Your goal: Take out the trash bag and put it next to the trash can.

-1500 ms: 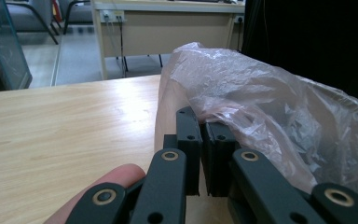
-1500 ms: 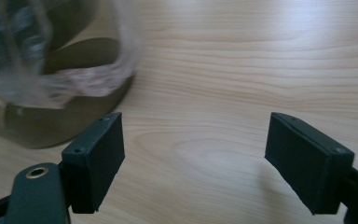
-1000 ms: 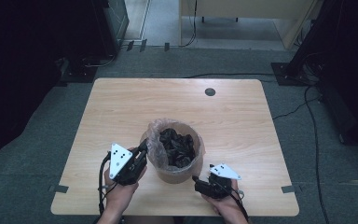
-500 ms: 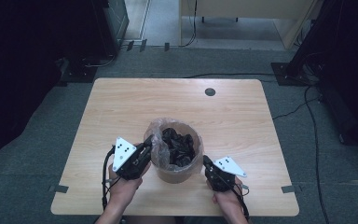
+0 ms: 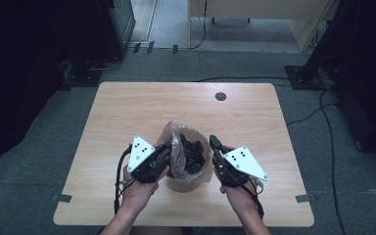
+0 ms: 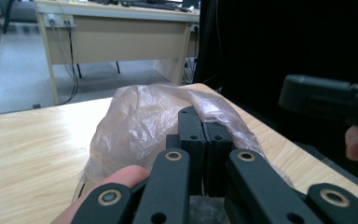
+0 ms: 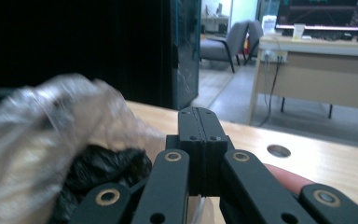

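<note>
Right gripper closes in on the bin

Bin [image 5: 188,169] sits at the counter's [image 5: 127,112] 6 o'clock edge, clear liner [image 5: 176,147] bunched over black contents. Since a second ago the right gripper [image 5: 214,143] swung up beside its 3 o'clock rim, fingers closed empty. Left gripper [image 5: 167,147] stays pinched on the liner at 9 o'clock. Likely next: grabbing the opposite edge.

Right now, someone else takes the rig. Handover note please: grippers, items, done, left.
Left gripper: jaws shut, apparently pinching the clear plastic liner at the bin's left rim.
Right gripper: jaws shut, holding nothing, just right of the rim.
Brown bin sits near the table's front edge, black waste inside.
Done: liner grabbed on one side.
Left: probably grip the right side too, then gather or lift the liner.
</note>
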Demonstrator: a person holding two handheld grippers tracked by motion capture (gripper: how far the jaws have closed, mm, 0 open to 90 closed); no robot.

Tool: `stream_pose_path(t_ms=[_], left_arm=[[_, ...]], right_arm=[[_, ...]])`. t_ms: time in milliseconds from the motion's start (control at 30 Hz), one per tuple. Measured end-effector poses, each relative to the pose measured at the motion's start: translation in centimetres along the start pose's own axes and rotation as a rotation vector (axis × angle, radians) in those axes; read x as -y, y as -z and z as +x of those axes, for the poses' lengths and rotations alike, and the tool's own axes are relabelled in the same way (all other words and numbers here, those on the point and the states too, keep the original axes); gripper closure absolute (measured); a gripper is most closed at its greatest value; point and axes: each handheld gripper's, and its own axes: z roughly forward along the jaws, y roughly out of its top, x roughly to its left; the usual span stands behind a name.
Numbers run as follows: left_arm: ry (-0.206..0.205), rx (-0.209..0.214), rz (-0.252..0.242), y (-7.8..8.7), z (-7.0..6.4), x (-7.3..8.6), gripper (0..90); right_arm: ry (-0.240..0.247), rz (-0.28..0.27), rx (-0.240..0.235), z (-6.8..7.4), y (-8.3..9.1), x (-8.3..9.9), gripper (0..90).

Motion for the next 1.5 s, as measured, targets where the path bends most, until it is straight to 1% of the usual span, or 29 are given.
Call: stream_pose_path(t_ms=[167,267,367,400,433,467,500,600,633,667,767,800,833,867,933,967,1033,1067,1100,1133,1200,1267,1300,1333,1367,1400,1433,1467,1500], left_arm=[[-0.012,0.013,0.001,-0.1,-0.2,-0.6,89.2],[-0.014,0.019,-0.006,-0.1,-0.4,-0.8,89.1],[-0.013,0.013,-0.010,0.2,-0.2,-0.8,89.1],[-0.012,0.010,-0.009,0.3,0.0,-0.8,89.1],[-0.011,0.008,-0.010,0.3,0.2,-0.8,89.1],[-0.008,0.004,-0.009,0.4,0.3,-0.7,89.0],[-0.007,0.000,-0.006,0.5,0.5,-0.7,89.1],[-0.005,-0.005,-0.001,0.5,0.8,-0.6,89.0],[-0.009,-0.006,0.000,0.4,0.8,-0.6,89.0],[-0.009,-0.007,0.002,0.4,0.8,-0.6,89.1],[-0.007,-0.012,0.001,0.3,0.9,-0.5,89.0],[-0.005,-0.014,0.002,0.3,1.0,-0.5,89.0],[-0.002,-0.015,0.003,0.3,1.0,-0.4,89.0],[-0.004,-0.017,0.006,0.3,1.1,-0.4,89.0],[-0.004,-0.022,0.014,0.2,1.3,-0.2,89.0],[0.000,-0.023,0.016,0.1,1.4,-0.1,89.0],[0.006,-0.024,0.019,-0.1,1.4,-0.1,89.0],[0.006,-0.022,0.020,-0.1,1.3,-0.1,89.0],[0.006,-0.022,0.020,-0.1,1.3,-0.1,89.0],[0.007,-0.022,0.019,-0.2,1.1,0.0,89.0],[0.000,-0.020,0.023,-0.2,1.1,0.0,89.0],[0.003,-0.019,0.024,-0.2,1.1,0.0,89.0],[0.006,-0.021,0.024,-0.2,1.1,0.0,89.0],[0.012,-0.019,0.025,-0.1,1.3,0.0,89.0],[0.012,-0.019,0.025,-0.1,1.3,0.0,89.1],[0.014,-0.019,0.026,-0.1,1.4,0.0,89.0],[0.016,-0.018,0.026,-0.2,1.4,0.0,89.0],[0.014,-0.018,0.028,-0.2,1.4,0.0,89.0],[0.014,-0.018,0.028,-0.2,1.4,0.0,89.1]], right_arm=[[-0.037,-0.007,-0.026,-0.4,0.5,-1.1,90.0],[-0.023,-0.003,-0.023,-0.3,0.5,-1.6,90.0],[-0.037,0.033,-0.030,-0.4,1.0,-1.2,77.3],[-0.032,0.082,-0.008,-0.6,1.3,0.6,68.4],[-0.032,0.082,-0.008,-0.6,1.3,0.6,68.4],[-0.029,0.105,0.015,-0.9,1.4,1.9,66.0],[-0.070,0.165,0.052,-1.8,1.6,5.0,63.7],[-0.132,0.276,0.115,-3.1,1.2,9.5,59.1],[-0.132,0.276,0.115,-3.1,1.2,9.5,59.1],[-0.144,0.298,0.123,-3.4,1.0,10.7,57.9],[-0.214,0.368,0.128,-3.8,-0.2,12.6,51.4],[-0.181,0.397,0.170,-3.7,-1.0,13.5,49.2],[-0.181,0.397,0.170,-3.7,-1.0,13.5,49.2],[-0.159,0.429,0.187,-3.5,-1.5,14.3,46.8],[-0.150,0.445,0.183,-3.3,-1.7,14.6,45.6],[-0.129,0.455,0.177,-2.9,-1.8,14.7,43.9],[-0.095,0.424,0.157,-2.4,-2.0,14.4,39.2],[-0.095,0.387,0.136,-2.1,-2.3,14.1,31.3],[-0.095,0.387,0.136,-2.1,-2.3,14.1,31.3],[-0.058,0.346,0.159,-1.7,-2.6,13.7,29.8],[-0.044,0.331,0.158,-1.7,-2.7,13.5,30.0],[-0.034,0.297,0.115,-1.8,-2.8,13.2,35.5],[-0.019,0.273,0.090,-1.8,-2.8,13.1,43.0],[0.042,0.225,0.054,-1.6,-2.7,12.8,57.5],[0.042,0.225,0.054,-1.6,-2.7,12.8,57.5],[0.084,0.182,-0.017,-1.6,-2.6,12.7,77.7],[0.084,0.182,-0.017,-1.6,-2.6,12.7,77.7],[0.108,0.153,-0.046,-1.4,-2.5,12.4,87.8],[0.103,0.154,-0.057,-1.4,-2.6,12.2,90.0]])
